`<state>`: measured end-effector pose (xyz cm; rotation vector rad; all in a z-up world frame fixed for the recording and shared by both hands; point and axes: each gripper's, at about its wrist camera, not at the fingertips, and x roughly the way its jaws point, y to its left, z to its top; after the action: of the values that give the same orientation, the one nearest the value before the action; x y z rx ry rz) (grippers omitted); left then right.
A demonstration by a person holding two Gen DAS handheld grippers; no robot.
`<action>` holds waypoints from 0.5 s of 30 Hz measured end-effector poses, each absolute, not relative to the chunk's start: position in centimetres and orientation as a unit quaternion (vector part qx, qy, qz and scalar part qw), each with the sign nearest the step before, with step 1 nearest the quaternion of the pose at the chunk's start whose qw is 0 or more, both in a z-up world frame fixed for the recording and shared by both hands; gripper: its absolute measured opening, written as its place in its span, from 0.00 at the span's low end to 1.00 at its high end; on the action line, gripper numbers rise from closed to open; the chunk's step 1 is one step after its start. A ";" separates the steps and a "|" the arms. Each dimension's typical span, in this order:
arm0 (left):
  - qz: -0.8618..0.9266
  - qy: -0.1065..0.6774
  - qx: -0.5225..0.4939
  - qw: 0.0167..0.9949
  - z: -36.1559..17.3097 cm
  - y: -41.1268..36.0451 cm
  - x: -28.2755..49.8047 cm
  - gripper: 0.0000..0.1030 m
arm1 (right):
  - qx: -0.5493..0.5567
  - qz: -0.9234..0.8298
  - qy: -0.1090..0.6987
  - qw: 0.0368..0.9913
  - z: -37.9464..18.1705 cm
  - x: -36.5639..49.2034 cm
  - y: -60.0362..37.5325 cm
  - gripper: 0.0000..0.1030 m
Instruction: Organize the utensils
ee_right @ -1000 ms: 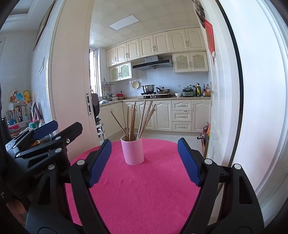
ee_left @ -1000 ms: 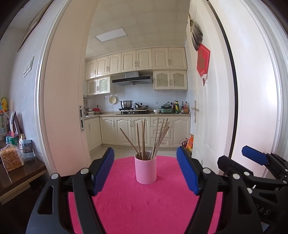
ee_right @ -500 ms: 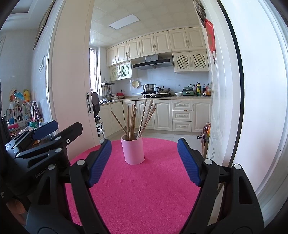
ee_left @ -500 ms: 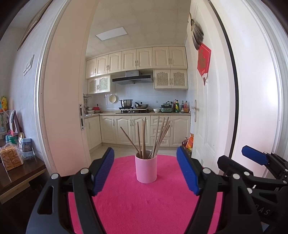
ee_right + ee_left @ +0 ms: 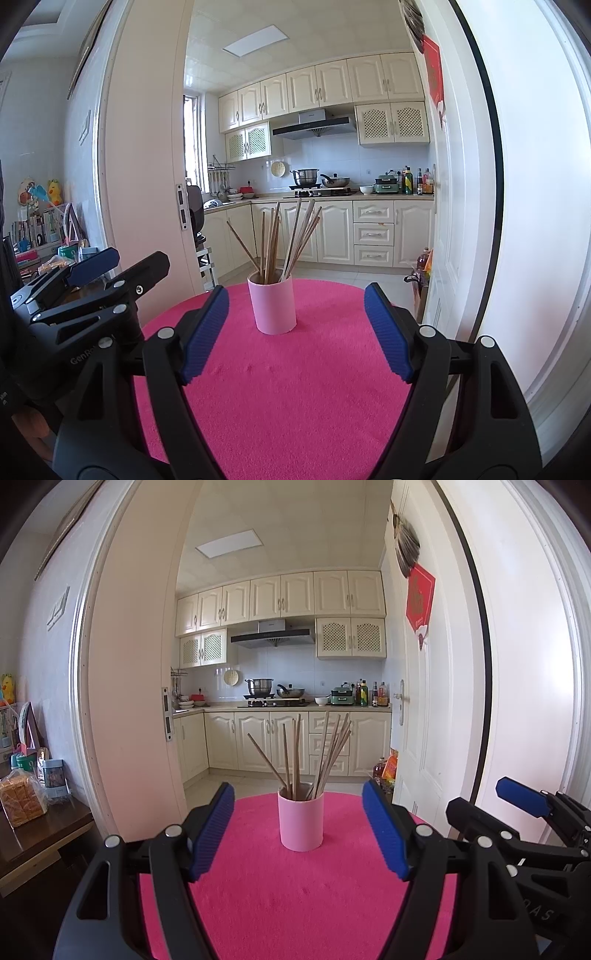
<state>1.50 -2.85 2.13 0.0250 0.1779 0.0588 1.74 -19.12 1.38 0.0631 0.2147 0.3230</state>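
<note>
Left wrist view: pink cup [image 5: 301, 821] of chopsticks [image 5: 317, 753] upright near far edge of pink mat [image 5: 280, 893]. Left gripper [image 5: 298, 830], right gripper [image 5: 295, 332] spread, empty. Risk: clumsy pinch tips cup, spills sticks.

At the frame's centre we see a pink cup [image 5: 273, 306] of chopsticks [image 5: 275, 240] on a pink mat [image 5: 295, 387], between our right gripper [image 5: 295, 332] and its wide-apart blue pads [image 5: 205, 332].

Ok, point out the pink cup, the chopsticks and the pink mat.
Cup [image 5: 301, 825], left wrist view, middle of its front wall.
Chopsticks [image 5: 295, 753], left wrist view, shaft of an upright stick.
Mat [image 5: 295, 387], right wrist view, bare patch before the cup.
</note>
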 end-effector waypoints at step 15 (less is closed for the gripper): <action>0.030 0.081 0.019 0.996 2.5 -2.5 2.8 0.69 | 0.046 0.175 0.115 0.977 1.2 3.7 -19.2 0.73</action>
<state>2.78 -2.55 2.52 0.0377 0.1632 0.0591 3.69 -19.15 1.23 0.0928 0.2313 0.3517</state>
